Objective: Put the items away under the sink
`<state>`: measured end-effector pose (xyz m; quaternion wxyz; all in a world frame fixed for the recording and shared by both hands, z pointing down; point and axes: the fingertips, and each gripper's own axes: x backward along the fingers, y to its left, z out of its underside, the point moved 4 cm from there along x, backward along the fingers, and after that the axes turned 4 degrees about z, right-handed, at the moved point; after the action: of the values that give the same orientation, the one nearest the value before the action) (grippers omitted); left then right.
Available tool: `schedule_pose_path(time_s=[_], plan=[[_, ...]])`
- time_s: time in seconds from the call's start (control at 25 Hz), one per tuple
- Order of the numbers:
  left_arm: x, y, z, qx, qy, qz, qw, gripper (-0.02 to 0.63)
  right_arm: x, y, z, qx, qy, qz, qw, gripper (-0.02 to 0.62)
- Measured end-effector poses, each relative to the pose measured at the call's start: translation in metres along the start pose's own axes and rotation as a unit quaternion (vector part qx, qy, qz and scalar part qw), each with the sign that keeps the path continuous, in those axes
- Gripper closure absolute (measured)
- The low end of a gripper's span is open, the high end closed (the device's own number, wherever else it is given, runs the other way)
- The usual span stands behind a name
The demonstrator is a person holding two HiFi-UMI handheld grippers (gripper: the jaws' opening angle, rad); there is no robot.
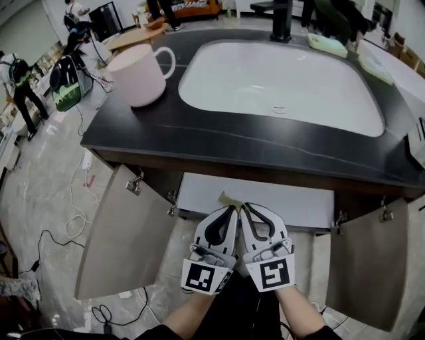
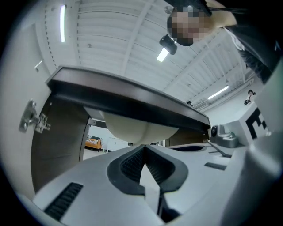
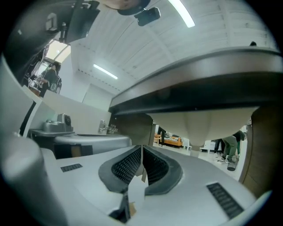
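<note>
Both grippers are side by side in front of the open cabinet under the sink (image 1: 199, 53). My left gripper (image 1: 232, 208) is shut, and I see nothing gripped between its pads (image 2: 132, 163). My right gripper (image 1: 244, 207) is shut on a thin pale strip (image 3: 143, 175), whose tip (image 1: 228, 198) pokes out past the fingertips. Both gripper views look level into the cabinet, under the dark counter edge (image 2: 132, 99). They show the pale underside of the sink bowl (image 2: 137, 130) (image 3: 208, 123). The cabinet's white floor panel (image 1: 279, 202) lies just beyond the tips.
Two cabinet doors stand open, left (image 1: 123, 232) and right (image 1: 368, 265). A pink mug (image 1: 136, 74) sits on the dark counter (image 1: 166, 133). At the back are a black faucet (image 1: 281, 20) and pale sponges (image 1: 327, 44). Cables (image 1: 73, 219) trail on the floor.
</note>
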<state>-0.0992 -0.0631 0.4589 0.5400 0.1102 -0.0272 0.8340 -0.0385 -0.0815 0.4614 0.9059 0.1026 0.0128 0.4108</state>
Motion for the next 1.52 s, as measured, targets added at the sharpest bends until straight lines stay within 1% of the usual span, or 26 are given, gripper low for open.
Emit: schedule_pose_path(time_s=[0.04,0.12,0.2,0.36,0.52,0.68,0.92,1.04,1.16,1.32,1.52], plan=[[-0.001,-0.001,-0.012,-0.004,0.007,-0.005,1.0000,0.598,0.000,0.000,-0.011,-0.005,0.004,0.001,1.000,0.557],[-0.002,-0.003,-0.034,-0.007,0.025,-0.009,0.9996,0.598,-0.001,0.000,-0.035,-0.034,0.004,0.007,0.999,0.557],[-0.001,-0.003,-0.054,-0.004,0.040,-0.009,0.9992,0.598,-0.001,0.001,-0.059,-0.052,0.002,0.007,0.999,0.557],[0.002,-0.004,-0.098,0.007,0.051,-0.014,0.9986,0.598,0.005,0.006,-0.104,-0.061,0.012,-0.004,0.998,0.557],[0.005,-0.012,-0.152,0.010,0.058,-0.018,0.9981,0.598,0.011,0.007,-0.161,-0.067,0.021,-0.013,0.997,0.557],[0.010,-0.016,-0.206,0.021,0.062,-0.028,0.9975,0.598,0.011,0.009,-0.218,-0.077,0.022,-0.022,0.997,0.558],[0.010,-0.013,-0.277,0.023,0.076,-0.022,0.9966,0.597,0.003,0.010,-0.291,-0.072,0.030,-0.039,0.996,0.558],[0.013,-0.008,-0.304,0.019,0.075,-0.023,0.9968,0.597,-0.004,0.015,-0.315,-0.065,0.029,-0.044,0.997,0.557],[0.016,0.000,-0.323,0.028,0.075,-0.027,0.9964,0.597,-0.011,0.022,-0.334,-0.060,0.035,-0.047,0.996,0.557],[0.011,0.009,-0.338,0.025,0.081,-0.011,0.9963,0.597,-0.018,0.023,-0.349,-0.035,0.059,-0.057,0.996,0.557],[-0.007,0.027,-0.356,0.019,0.073,0.007,0.9972,0.597,-0.039,0.017,-0.363,-0.023,0.067,-0.044,0.997,0.557]])
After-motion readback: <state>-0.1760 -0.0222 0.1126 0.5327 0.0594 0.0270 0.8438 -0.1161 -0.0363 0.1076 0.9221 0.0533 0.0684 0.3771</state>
